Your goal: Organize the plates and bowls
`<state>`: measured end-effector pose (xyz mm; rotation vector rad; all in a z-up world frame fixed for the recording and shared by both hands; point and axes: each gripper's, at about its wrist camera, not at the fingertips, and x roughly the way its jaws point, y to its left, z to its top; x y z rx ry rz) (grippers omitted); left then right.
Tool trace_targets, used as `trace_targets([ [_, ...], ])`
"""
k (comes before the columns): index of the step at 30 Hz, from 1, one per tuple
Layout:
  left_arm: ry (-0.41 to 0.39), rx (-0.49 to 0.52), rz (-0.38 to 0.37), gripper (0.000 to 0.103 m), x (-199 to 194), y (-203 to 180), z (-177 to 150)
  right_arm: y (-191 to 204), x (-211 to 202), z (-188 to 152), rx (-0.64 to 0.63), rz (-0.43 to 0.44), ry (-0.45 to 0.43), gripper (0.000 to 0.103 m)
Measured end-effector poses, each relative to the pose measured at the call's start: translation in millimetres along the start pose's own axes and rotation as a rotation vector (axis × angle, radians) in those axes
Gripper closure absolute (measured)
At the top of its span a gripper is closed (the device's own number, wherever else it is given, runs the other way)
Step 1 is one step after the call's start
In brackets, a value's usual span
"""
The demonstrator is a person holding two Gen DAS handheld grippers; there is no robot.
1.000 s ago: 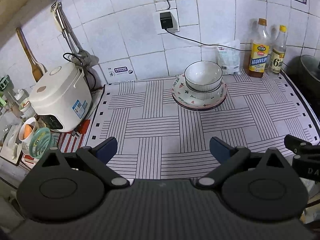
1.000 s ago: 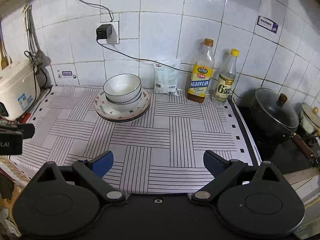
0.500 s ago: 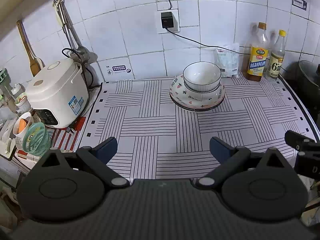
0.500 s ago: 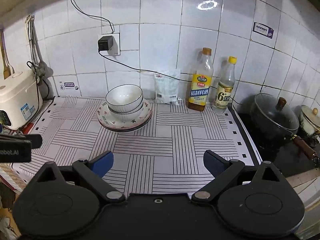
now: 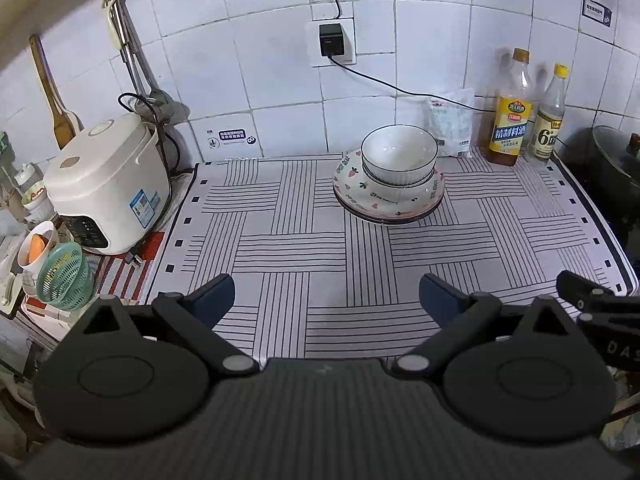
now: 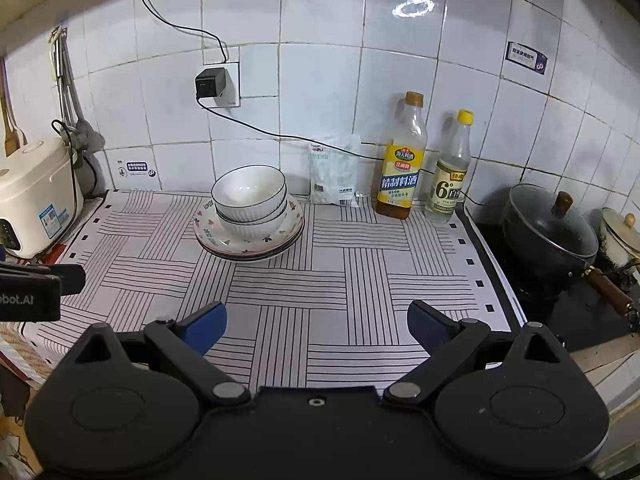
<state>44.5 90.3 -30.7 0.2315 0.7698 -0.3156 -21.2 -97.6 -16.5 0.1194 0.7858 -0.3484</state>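
Observation:
Two white bowls point(image 5: 398, 156) point(image 6: 250, 194) sit nested on a stack of patterned plates point(image 5: 384, 204) point(image 6: 248, 240) at the back of the striped mat, near the tiled wall. My left gripper point(image 5: 326, 298) is open with nothing between its blue-padded fingers, held over the mat's front edge, well short of the stack. My right gripper point(image 6: 316, 320) is open too and empty, also at the front. Each gripper's body shows at the side of the other's view.
A white rice cooker point(image 5: 106, 184) stands at the left, with a cup and green strainer point(image 5: 62, 278) beside it. Two bottles point(image 6: 402, 160) and a white packet point(image 6: 334, 174) line the back wall. A lidded black pot point(image 6: 550, 232) sits on the stove at right.
Both grippers have drawn back and risen a little from the counter, so the bowl-and-plate stack looks slightly farther away. Both stay open. The dishes have not moved.

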Motion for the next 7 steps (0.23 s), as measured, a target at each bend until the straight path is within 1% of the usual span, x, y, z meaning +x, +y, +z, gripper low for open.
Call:
trace_targets([
  [7, 0.009, -0.003, -0.001, 0.003, 3.5, 0.5, 0.7, 3.1, 4.0, 0.4, -0.014, 0.003, 0.008, 0.004],
])
